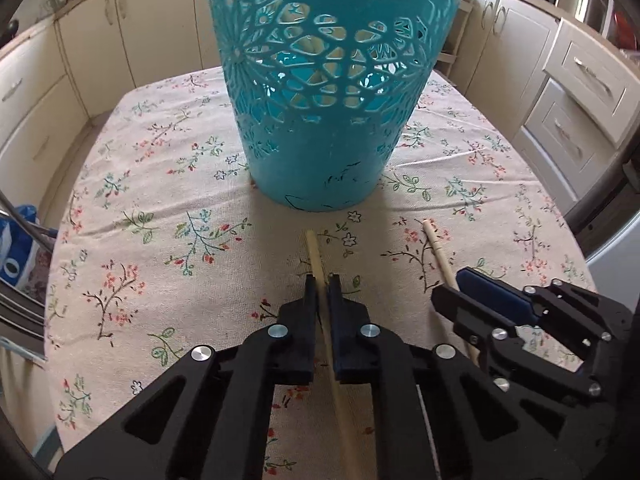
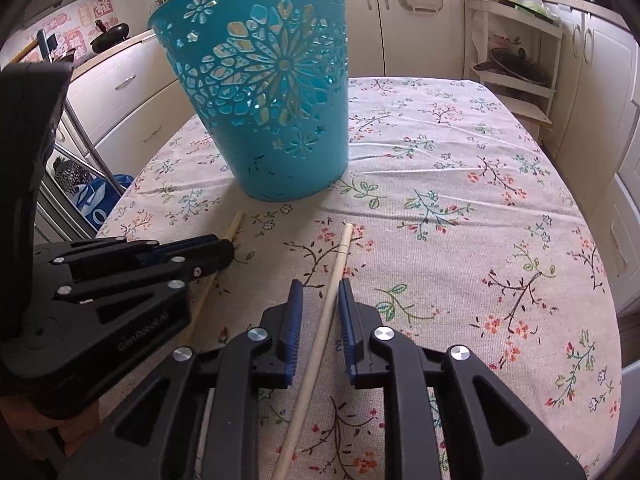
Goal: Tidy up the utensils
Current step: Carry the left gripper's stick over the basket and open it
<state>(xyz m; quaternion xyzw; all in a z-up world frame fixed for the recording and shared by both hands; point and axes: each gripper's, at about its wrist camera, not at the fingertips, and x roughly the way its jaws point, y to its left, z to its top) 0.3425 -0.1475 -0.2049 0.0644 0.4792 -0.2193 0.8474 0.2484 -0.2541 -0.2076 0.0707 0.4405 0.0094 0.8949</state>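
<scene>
Our left gripper (image 1: 322, 280) had its jaws clenched on one chopstick (image 1: 314, 252), whose long axis ran straight along the fingers toward the basket. Our right gripper (image 2: 320, 286) straddled the second chopstick (image 2: 340, 256) with jaws released, a gap showing on either side; it lay flat on the floral tablecloth (image 2: 460, 184), pointing the same way. We counted two chopsticks and one teal cut-out basket (image 2: 264, 92), upright just beyond both tips, nearer the left gripper.
</scene>
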